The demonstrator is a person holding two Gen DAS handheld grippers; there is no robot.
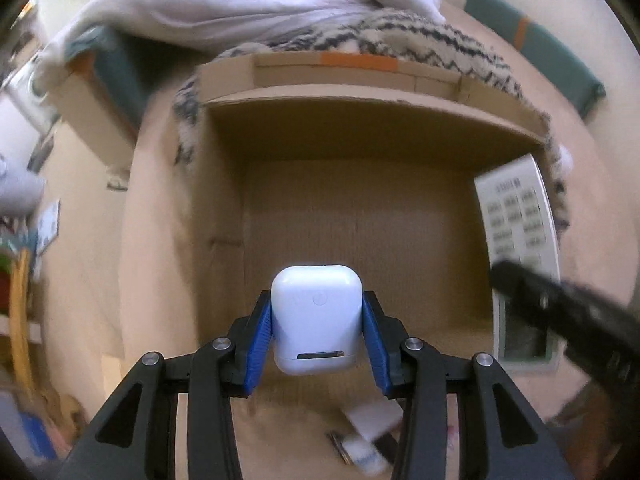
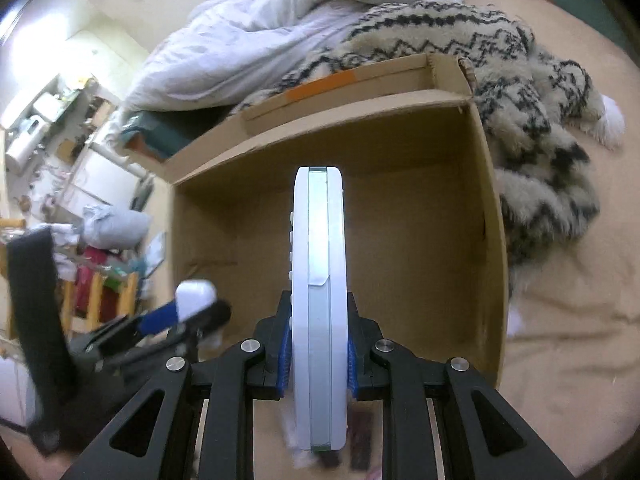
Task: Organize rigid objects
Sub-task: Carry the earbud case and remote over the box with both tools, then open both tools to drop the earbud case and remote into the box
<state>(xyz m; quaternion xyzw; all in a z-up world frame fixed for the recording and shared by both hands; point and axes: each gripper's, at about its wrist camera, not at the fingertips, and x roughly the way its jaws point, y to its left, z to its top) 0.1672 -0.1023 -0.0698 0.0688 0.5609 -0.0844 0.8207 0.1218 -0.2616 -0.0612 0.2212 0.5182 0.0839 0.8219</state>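
Observation:
My left gripper (image 1: pixel 317 312) is shut on a white earbud case (image 1: pixel 316 316), held over the open cardboard box (image 1: pixel 360 216). The blue pads (image 1: pixel 260 344) press on both sides of the case. My right gripper (image 2: pixel 318 320) is shut on a white remote control (image 2: pixel 319 300), held edge-on and upright above the same cardboard box (image 2: pixel 400 220). In the left wrist view the remote control (image 1: pixel 516 224) shows its buttons at the box's right side, with the right gripper's black arm across it. In the right wrist view the left gripper (image 2: pixel 188 308) with the earbud case (image 2: pixel 195 294) appears at the left.
The box sits on a beige bed cover (image 2: pixel 560 360). A patterned fuzzy blanket (image 2: pixel 532 120) and a white duvet (image 2: pixel 260 32) lie behind it. Small flat items (image 1: pixel 368 436) lie on the cover in front of the box. Cluttered shelves (image 2: pixel 60 128) stand at far left.

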